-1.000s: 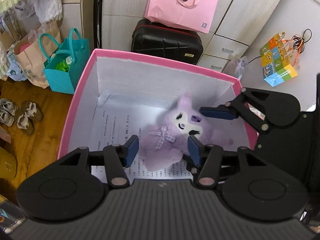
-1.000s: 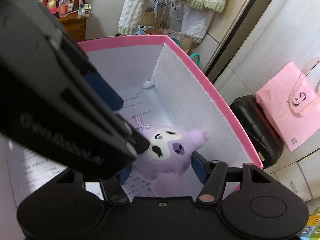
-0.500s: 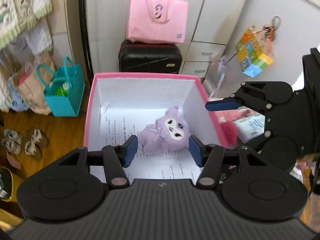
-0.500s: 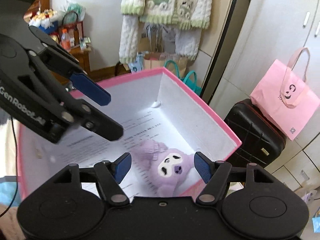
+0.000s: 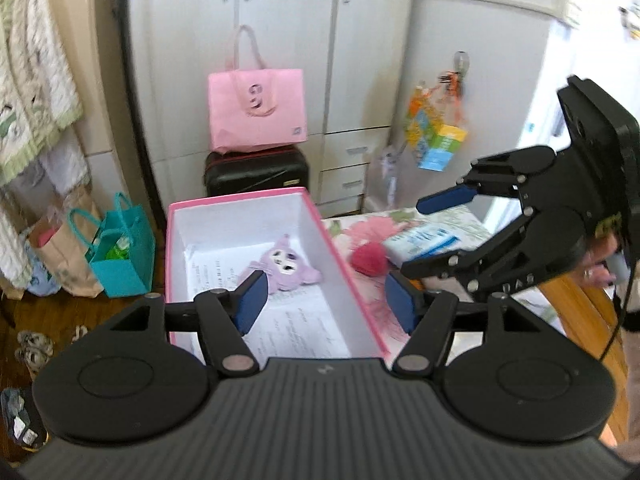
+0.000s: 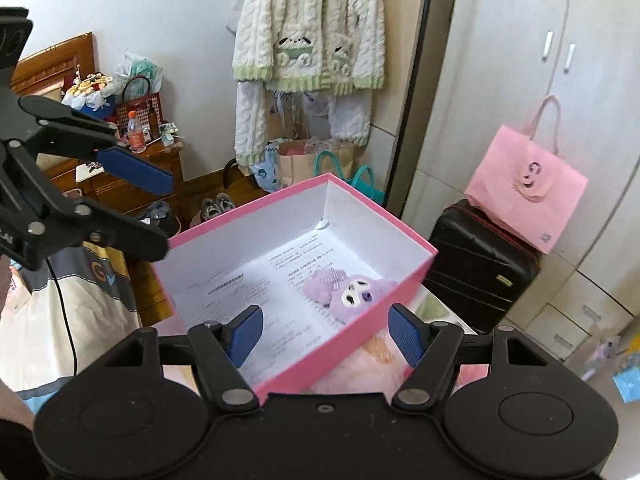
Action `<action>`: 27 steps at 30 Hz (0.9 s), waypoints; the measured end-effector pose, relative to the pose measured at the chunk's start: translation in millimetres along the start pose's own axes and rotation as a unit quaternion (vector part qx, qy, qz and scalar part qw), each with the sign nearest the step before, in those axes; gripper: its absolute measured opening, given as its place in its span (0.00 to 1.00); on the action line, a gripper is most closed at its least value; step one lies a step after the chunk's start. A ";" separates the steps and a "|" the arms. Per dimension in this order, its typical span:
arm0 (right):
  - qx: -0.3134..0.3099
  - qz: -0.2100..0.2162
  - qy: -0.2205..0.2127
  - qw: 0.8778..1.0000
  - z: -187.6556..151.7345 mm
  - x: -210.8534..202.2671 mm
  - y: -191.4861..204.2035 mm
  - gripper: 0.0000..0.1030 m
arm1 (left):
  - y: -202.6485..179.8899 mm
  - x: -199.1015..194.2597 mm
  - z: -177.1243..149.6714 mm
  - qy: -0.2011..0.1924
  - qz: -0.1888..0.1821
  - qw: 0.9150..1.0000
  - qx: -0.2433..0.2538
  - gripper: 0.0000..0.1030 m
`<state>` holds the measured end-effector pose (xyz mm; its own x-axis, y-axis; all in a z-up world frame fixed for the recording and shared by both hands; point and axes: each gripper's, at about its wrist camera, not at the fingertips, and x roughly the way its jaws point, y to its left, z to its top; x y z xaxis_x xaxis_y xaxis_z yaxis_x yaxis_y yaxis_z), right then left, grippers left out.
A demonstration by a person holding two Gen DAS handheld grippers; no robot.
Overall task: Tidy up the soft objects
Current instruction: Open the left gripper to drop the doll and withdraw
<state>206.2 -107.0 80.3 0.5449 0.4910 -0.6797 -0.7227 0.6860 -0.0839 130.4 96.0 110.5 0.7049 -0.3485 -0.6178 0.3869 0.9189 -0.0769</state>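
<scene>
A purple plush (image 5: pixel 286 260) lies on printed paper inside the pink box (image 5: pixel 240 198) with white walls. My left gripper (image 5: pixel 326 304) hovers above the box's near end; its jaws are opening and nothing is between them. My right gripper (image 5: pixel 428 236) hangs open to the right of the box, over the table. In the right wrist view the plush (image 6: pixel 352 292) rests in the box's right corner, below and beyond my empty right gripper (image 6: pixel 325 332). The left gripper (image 6: pixel 160 208) shows at the left, above the box (image 6: pixel 384 212). A red pompom (image 5: pixel 368 260) and pink fluffy cloth (image 5: pixel 360 232) lie beside the box.
A blue-and-white pack (image 5: pixel 424 240) lies on the flowered tabletop. Behind the box stand a black suitcase (image 5: pixel 256 174) with a pink bag (image 5: pixel 256 112) on it, white wardrobes, and a teal bag (image 5: pixel 120 260) on the floor. A knitted sweater (image 6: pixel 308 28) hangs on the wall.
Both grippers have risen and drawn back out of the box, leaving the purple plush lying inside. The left jaws have spread wider.
</scene>
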 end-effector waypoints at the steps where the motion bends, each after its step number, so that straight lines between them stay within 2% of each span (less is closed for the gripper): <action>1: 0.001 -0.002 -0.001 1.000 -4.6 -8.9 2.0 0.72 | -5.7 -5.2 -2.7 -0.003 -0.004 1.000 0.007 0.63; 6: 0.012 -0.030 -0.003 0.999 -31.1 -45.9 8.6 0.72 | -40.2 -19.5 -18.0 -0.008 -0.027 0.999 0.045 0.65; 16: 0.051 -0.086 -0.010 0.995 -106.1 -96.3 8.2 0.72 | -101.3 -9.3 -48.0 0.025 -0.099 0.990 0.092 0.65; 21: 0.075 -0.108 -0.015 0.991 -146.4 -110.5 5.2 0.72 | -125.0 13.7 -55.5 0.047 -0.130 0.985 0.099 0.65; 27: 0.101 -0.119 -0.036 0.987 -187.7 -119.1 -3.6 0.72 | -148.5 49.3 -65.5 0.059 -0.150 0.982 0.102 0.65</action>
<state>64.1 -268.8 24.8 0.7223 0.3353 -0.6049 -0.4757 0.8757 -0.0826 68.8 -45.5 40.2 0.4713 -0.5631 -0.6789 0.6858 0.7179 -0.1193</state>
